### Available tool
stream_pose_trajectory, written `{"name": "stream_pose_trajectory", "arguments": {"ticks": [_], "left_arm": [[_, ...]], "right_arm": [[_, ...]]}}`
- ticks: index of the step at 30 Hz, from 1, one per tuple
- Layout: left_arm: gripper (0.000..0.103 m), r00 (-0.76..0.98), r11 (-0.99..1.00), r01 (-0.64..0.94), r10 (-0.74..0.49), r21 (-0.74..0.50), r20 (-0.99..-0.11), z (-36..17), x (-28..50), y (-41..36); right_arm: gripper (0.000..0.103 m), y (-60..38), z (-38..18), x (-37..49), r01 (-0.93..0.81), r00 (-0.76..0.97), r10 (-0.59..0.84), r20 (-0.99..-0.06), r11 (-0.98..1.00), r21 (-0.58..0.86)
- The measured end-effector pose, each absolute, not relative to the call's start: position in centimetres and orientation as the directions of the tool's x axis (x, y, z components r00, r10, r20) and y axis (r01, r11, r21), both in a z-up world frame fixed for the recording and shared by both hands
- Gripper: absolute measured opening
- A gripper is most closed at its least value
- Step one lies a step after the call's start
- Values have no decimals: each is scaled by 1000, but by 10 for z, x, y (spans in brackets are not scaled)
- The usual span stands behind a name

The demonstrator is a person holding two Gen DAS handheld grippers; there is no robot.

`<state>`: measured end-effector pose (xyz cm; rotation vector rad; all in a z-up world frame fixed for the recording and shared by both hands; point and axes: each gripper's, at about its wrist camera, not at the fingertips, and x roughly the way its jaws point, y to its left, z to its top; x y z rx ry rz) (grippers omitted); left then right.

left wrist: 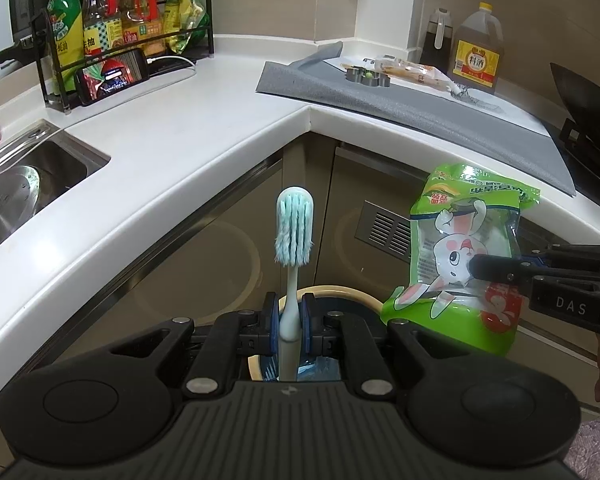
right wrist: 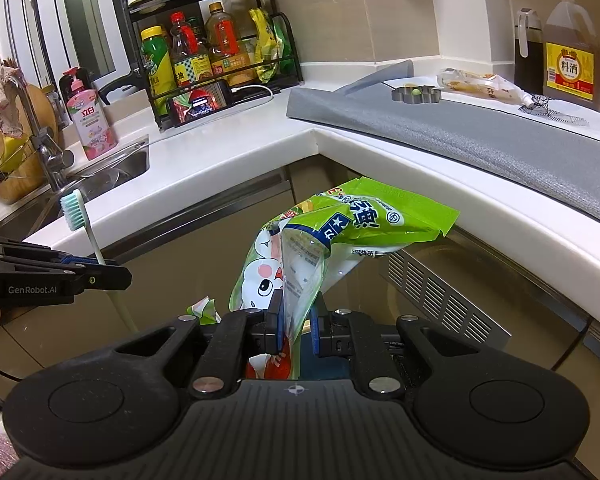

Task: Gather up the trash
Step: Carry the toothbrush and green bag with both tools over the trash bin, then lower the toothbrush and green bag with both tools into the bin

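My left gripper [left wrist: 289, 316] is shut on a pale toothbrush [left wrist: 294, 224] with frayed teal bristles, held upright. Below it is a round bin [left wrist: 352, 292] with a cream rim and blue liner. My right gripper [right wrist: 296, 314] is shut on a green snack bag [right wrist: 340, 236] with a white rabbit print, held in front of the cabinets. In the left wrist view the right gripper [left wrist: 474, 268] comes in from the right, holding the bag [left wrist: 460, 248] over the bin's right side. In the right wrist view the left gripper [right wrist: 124, 276] shows at left with the toothbrush [right wrist: 76, 208].
A white L-shaped counter [left wrist: 188, 152] wraps around, with a sink [left wrist: 28, 184] at left, a bottle rack [left wrist: 124, 28] and a phone [left wrist: 114, 76]. A grey mat [left wrist: 400, 104] holds a cutter ring [left wrist: 368, 77], a wrapper [left wrist: 416, 72] and bottles. A wok [left wrist: 584, 100] sits far right.
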<state>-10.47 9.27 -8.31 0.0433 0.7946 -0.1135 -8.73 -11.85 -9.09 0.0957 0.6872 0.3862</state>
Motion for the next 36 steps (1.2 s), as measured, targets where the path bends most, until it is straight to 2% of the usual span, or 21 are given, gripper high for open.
{"name": "stream_pose_trajectory", "arguments": {"ticks": [17,36], "left_arm": [[12,665,992,124,-96,-17,-741,-90,-97,92],[12,597,991,130,-75,5,-799,-112,-54,73]], "right_arm": [[15,-115,-99,-80,-305,682,377,-626,926,225],[15,-118,-128,-59,-263,649,348,-677,937,229]]}}
